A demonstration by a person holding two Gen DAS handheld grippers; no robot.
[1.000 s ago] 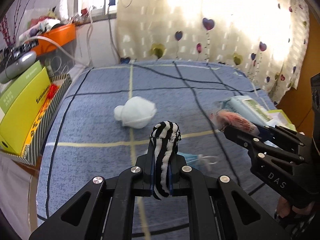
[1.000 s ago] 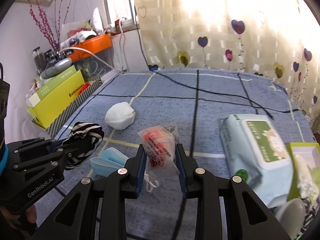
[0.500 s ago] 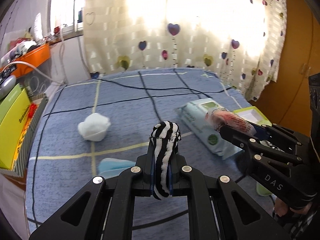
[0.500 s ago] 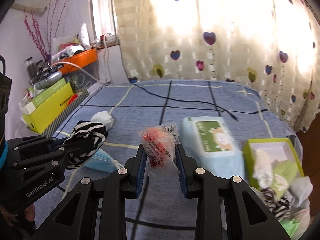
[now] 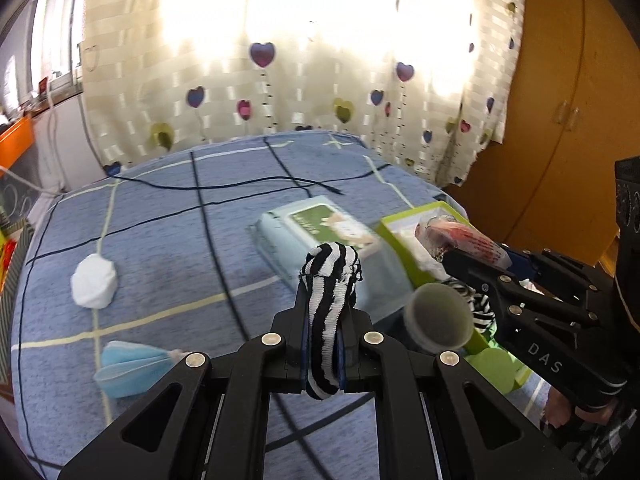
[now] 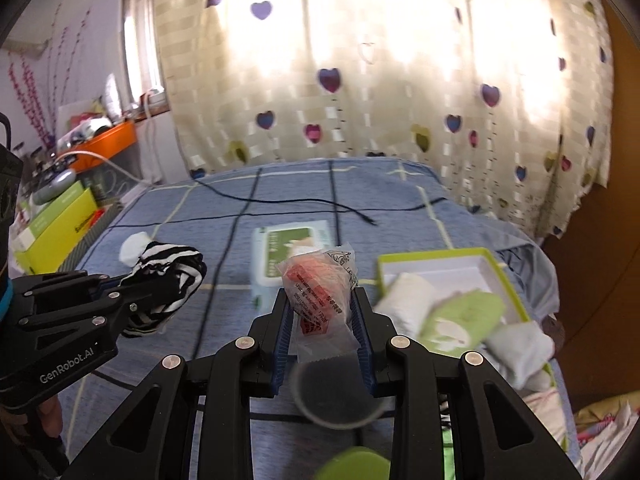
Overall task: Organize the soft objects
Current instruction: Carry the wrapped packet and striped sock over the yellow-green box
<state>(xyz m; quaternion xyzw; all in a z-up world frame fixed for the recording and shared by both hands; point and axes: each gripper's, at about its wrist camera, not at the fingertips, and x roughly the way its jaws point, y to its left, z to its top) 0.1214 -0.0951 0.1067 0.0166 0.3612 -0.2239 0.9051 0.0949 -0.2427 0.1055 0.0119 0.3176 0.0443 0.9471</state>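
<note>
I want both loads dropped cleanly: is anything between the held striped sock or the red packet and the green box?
Nothing blocks the air path. The striped sock and red packet are held clear above the bed, but the green box already holds folded cloths, leaving its far end bare.

You're shooting into a backlit heart-print curtain [image 5: 304, 60] that blows out white; fisheye bends the edges, and motion blur smears the green box [image 6: 460, 264].

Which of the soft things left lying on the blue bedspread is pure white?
The round white cloth bundle; the pleated face mask nearer the camera is light blue.
</note>
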